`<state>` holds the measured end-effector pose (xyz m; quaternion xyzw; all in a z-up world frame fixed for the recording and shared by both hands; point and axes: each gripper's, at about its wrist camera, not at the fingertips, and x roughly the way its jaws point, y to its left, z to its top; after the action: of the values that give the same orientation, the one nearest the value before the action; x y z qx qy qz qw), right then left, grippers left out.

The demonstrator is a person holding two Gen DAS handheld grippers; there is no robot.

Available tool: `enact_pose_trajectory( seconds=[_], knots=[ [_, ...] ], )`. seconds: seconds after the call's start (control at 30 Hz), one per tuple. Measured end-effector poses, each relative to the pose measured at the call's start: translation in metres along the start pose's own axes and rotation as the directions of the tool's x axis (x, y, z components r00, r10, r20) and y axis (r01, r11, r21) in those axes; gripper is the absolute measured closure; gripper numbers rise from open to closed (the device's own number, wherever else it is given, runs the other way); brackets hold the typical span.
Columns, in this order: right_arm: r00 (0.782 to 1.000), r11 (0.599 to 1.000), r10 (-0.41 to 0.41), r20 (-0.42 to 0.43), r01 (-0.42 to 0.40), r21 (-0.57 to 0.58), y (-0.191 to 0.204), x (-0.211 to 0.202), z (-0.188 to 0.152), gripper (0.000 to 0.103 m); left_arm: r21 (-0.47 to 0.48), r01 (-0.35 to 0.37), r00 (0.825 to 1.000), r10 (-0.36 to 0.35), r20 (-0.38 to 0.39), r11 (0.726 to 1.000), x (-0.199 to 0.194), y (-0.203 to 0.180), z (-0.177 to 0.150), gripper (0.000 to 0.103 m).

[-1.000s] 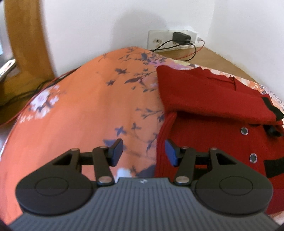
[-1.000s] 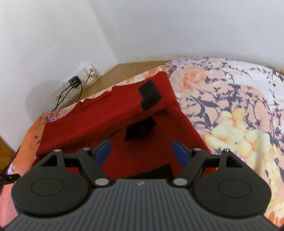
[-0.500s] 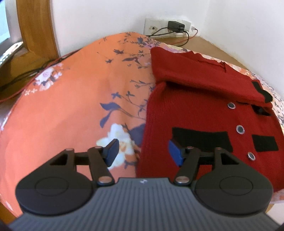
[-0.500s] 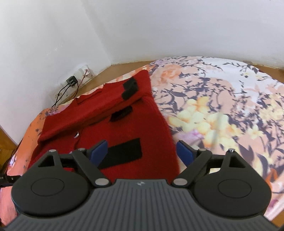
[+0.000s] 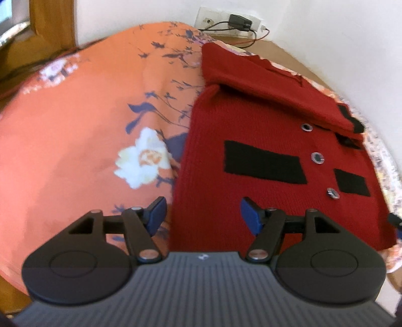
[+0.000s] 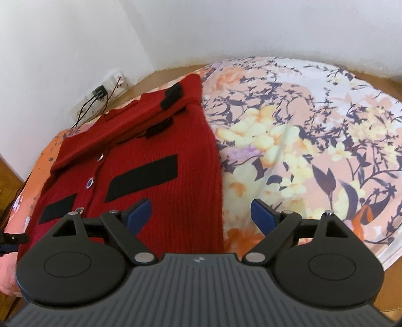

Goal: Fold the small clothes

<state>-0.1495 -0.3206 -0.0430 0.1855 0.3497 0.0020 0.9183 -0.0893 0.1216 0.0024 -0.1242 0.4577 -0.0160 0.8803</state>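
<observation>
A floral-sheeted bed (image 6: pixel 314 130) carries a red knit cardigan (image 6: pixel 160 156) lying flat, sleeves folded across.

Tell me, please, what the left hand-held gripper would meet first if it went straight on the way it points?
Most likely the near left edge of the red cardigan, which lies between the open left hand-held gripper's fingers, on the floral bedspread. Depth is hard to judge.

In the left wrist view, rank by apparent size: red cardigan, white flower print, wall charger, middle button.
1. red cardigan
2. white flower print
3. wall charger, though it sits farthest away
4. middle button
</observation>
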Motion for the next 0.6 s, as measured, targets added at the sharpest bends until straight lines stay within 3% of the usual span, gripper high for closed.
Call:
enact_pose_trajectory(
  seconds=[0.17,0.33,0.47,0.6],
  knots=[
    [0.997,0.998,0.064,-0.035,-0.064,0.008,-0.003,0.007,-0.001,0.012,-0.023,0.052,0.999,-0.052,0.016,0.998,-0.004,0.001,-0.005,0.036],
    [0.992,0.993,0.118,-0.052,-0.118,0.011,-0.001,0.012,-0.003,0.012,-0.078,0.184,0.983,-0.184,0.008,0.980,0.002,0.007,-0.009,0.036],
    [0.986,0.987,0.159,-0.057,-0.159,0.016,-0.002,0.012,-0.002,0.012,-0.094,0.161,0.987,-0.161,0.001,0.983,0.010,0.009,-0.011,0.037],
    [0.979,0.980,0.196,-0.060,-0.194,0.039,-0.008,0.012,0.000,0.012,-0.082,0.182,0.983,-0.182,0.007,0.980,0.009,0.012,-0.013,0.037]
  ],
)
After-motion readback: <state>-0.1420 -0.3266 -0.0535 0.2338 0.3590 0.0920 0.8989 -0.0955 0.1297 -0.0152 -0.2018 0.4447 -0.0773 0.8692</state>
